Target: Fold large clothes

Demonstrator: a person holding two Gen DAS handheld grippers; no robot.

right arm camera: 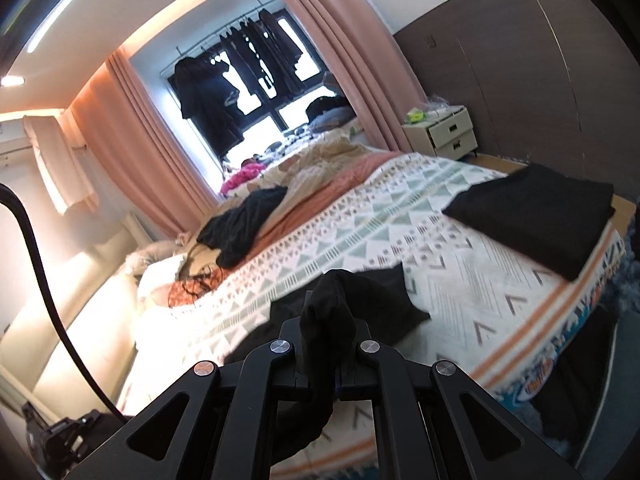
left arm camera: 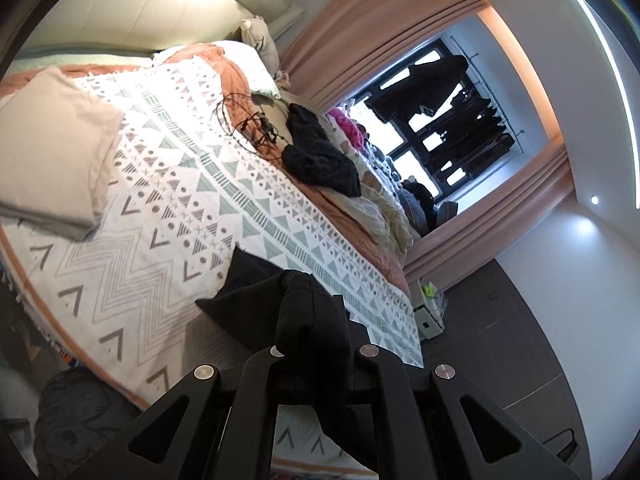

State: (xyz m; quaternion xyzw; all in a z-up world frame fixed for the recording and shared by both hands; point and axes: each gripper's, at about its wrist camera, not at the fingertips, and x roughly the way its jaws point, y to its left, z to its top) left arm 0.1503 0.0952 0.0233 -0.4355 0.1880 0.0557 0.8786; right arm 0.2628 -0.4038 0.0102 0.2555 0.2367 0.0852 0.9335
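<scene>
On the bed's far left in your left wrist view lies a folded cream garment (left arm camera: 52,144), squared off on the patterned bedspread (left arm camera: 192,200) and apparently finished. Move right and you meet a tangle of thin cords (left arm camera: 248,124), then a crumpled black knit garment (left arm camera: 316,152) that looks unfolded, with a heap of pale and pink laundry (left arm camera: 372,184) beyond it toward the window.

Your left gripper (left arm camera: 316,320) has its fingers closed on a bunched edge of the black garment (left arm camera: 248,284) you are working on; a flat corner of it rests on the bedspread just ahead. Your right gripper (right arm camera: 326,332) likewise has its fingers clamped on black cloth, the same garment (right arm camera: 372,296) by the look of it, which lies partly spread on the bed in front of you. Further right sits a folded black garment (right arm camera: 536,216) near the bed's corner, also done.

So you seem to be part-way: two pieces folded, one in hand mid-fold, and at least the knit piece and the heap left.

Some coloured print runs along the mattress edge (right arm camera: 536,384), but it is too blurred to read.
</scene>
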